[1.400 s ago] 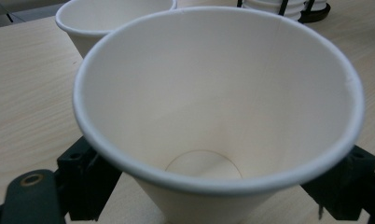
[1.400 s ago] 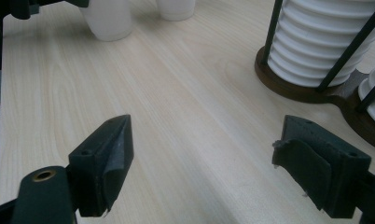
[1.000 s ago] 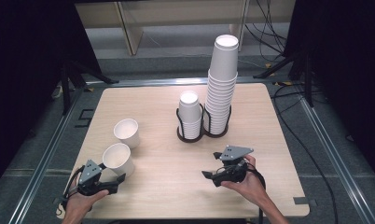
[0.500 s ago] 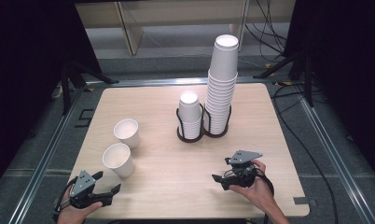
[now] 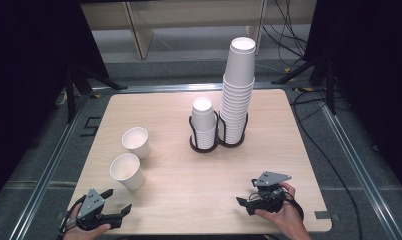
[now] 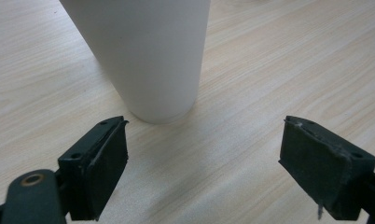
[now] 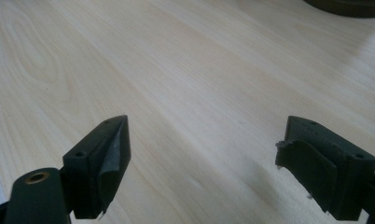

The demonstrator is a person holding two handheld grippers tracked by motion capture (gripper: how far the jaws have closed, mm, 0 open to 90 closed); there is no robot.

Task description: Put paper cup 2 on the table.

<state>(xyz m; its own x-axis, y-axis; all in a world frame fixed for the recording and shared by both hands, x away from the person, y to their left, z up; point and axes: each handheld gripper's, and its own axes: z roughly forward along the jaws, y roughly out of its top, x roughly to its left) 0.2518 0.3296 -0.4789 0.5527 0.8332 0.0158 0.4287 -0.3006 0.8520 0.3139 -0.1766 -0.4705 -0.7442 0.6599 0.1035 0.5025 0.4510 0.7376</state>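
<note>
Two loose white paper cups stand upright on the left of the wooden table (image 5: 179,185): a far cup (image 5: 135,141) and a near cup (image 5: 126,171). My left gripper (image 5: 118,201) is open near the front left edge, a short way behind the near cup and apart from it. In the left gripper view that cup (image 6: 148,51) rises just beyond the open gripper (image 6: 204,154), nothing between the jaws. My right gripper (image 5: 245,192) is open near the front right edge, over bare wood (image 7: 202,158).
A black double cup holder (image 5: 216,145) sits mid-table with a short stack of cups (image 5: 204,122) and a tall stack (image 5: 237,90). Its base edge (image 7: 349,7) shows at the top right of the right gripper view. Dark curtains and cables surround the table.
Both grippers have drawn back toward the near edge. The left gripper has come away from the near cup, which stays standing where it was.
</note>
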